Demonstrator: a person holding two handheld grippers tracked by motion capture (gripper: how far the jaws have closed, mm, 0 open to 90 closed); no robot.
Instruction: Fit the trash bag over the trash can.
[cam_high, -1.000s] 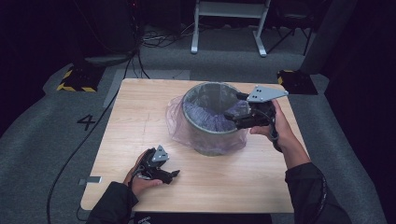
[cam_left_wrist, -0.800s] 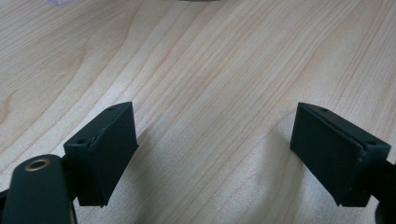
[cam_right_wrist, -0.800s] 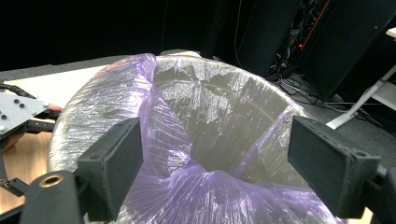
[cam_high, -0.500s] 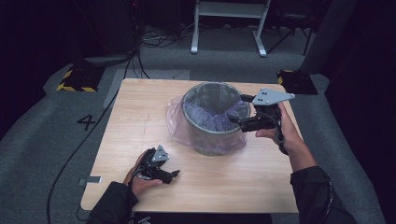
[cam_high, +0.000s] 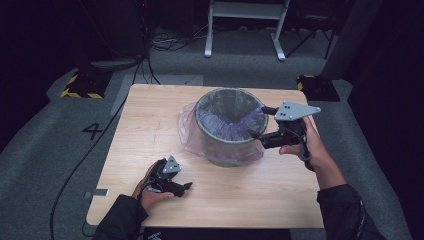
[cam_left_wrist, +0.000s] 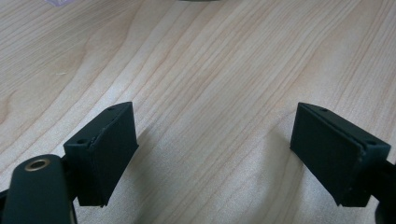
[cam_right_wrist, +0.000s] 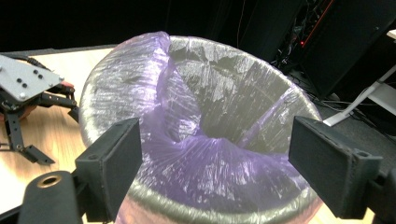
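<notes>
Looks like bag-lining step: bin (cam_high: 227, 127) stands mid-surface (cam_high: 150, 125), purple bag (cam_right_wrist: 196, 140) half sunk inside, partly over the rim. Right hand-held gripper (cam_high: 262, 122) at the bin's right rim, jaws spread, gripping nothing; left hand-held gripper (cam_high: 172, 186) spread too, resting on the surface near the front edge. Next move likely needs a pinch on the slack film and a pull over the rim.

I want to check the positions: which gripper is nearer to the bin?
Right. The right gripper is at the bin's rim, jaws open. The left gripper rests on the table, apart from it.
</notes>
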